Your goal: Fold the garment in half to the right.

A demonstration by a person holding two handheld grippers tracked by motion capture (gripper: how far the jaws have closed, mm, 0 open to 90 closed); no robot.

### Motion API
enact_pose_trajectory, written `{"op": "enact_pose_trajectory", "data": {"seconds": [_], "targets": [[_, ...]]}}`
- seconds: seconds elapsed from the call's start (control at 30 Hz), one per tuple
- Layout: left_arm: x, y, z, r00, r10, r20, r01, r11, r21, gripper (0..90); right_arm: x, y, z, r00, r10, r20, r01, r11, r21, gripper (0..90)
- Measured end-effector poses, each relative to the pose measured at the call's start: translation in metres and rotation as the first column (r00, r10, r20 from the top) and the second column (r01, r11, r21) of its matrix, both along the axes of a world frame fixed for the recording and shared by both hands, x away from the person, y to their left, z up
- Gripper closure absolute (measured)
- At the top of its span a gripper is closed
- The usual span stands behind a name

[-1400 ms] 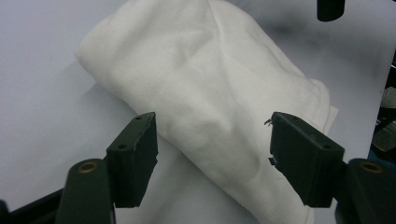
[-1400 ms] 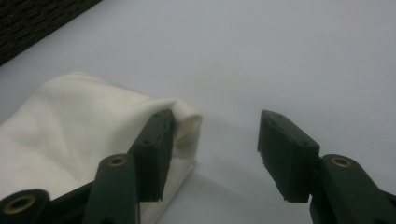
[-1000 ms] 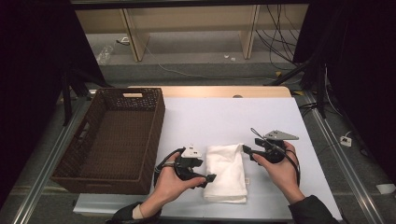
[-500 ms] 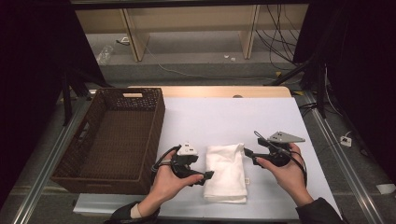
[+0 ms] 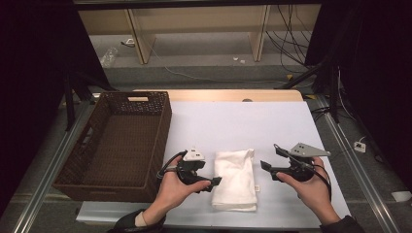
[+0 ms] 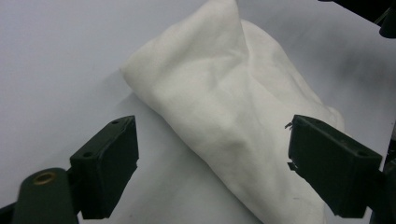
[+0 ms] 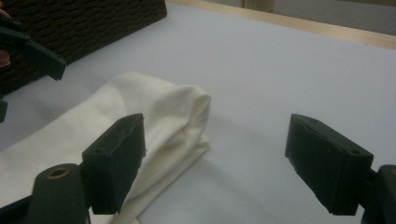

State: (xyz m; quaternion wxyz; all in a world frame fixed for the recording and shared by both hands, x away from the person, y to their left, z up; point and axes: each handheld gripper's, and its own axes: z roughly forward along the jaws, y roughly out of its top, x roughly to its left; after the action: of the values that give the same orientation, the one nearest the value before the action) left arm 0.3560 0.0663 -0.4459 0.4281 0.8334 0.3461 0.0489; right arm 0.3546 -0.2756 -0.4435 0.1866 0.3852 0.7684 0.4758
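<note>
My left claw (image 5: 217, 181) and right claw (image 5: 263, 166) have just been opening and stand wide with nothing between them, flanking the folded white cloth (image 5: 236, 178) on the tabletop (image 5: 233, 121) beside the basket (image 5: 119, 141), so next I judge a regrip for moving it.

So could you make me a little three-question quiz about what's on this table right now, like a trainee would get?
1. True or false: the folded white cloth lies inside the brown wicker basket.
2. Which gripper is nearer the basket: A) the left gripper, B) the right gripper?
3. Fill in: the fingers of both grippers are ____, with nothing pinched between them.

Key
1. False: the cloth lies on the white table, between the two grippers.
2. A.
3. Open; both have just been opening, and the right gripper is apart from the cloth.
</note>
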Motion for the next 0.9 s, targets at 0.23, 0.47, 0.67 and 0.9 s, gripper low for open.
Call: {"op": "enact_pose_trajectory", "data": {"seconds": [0.23,0.47,0.67,0.9], "targets": [[0.000,0.002,0.001,1.0000,0.007,0.003,-0.007,1.0000,0.000,15.7,-0.012,-0.009,0.003,0.9999,0.010,0.012,-0.010,0.9999,-0.009,20.6],[0.000,0.002,0.001,0.9999,0.014,0.003,-0.014,0.9999,-0.003,15.8,-0.019,-0.017,0.002,0.9999,0.006,0.011,-0.006,0.9999,-0.013,20.4],[0.000,0.003,0.001,1.0000,0.009,-0.003,-0.009,0.9999,-0.008,15.9,-0.025,-0.023,0.002,0.9998,0.002,0.019,-0.002,1.0000,-0.007,20.3],[0.001,0.005,0.000,0.9999,0.004,-0.011,-0.005,0.9998,-0.018,16.0,-0.031,-0.031,0.003,0.9997,-0.015,0.018,0.016,0.9998,-0.011,20.1]]}}
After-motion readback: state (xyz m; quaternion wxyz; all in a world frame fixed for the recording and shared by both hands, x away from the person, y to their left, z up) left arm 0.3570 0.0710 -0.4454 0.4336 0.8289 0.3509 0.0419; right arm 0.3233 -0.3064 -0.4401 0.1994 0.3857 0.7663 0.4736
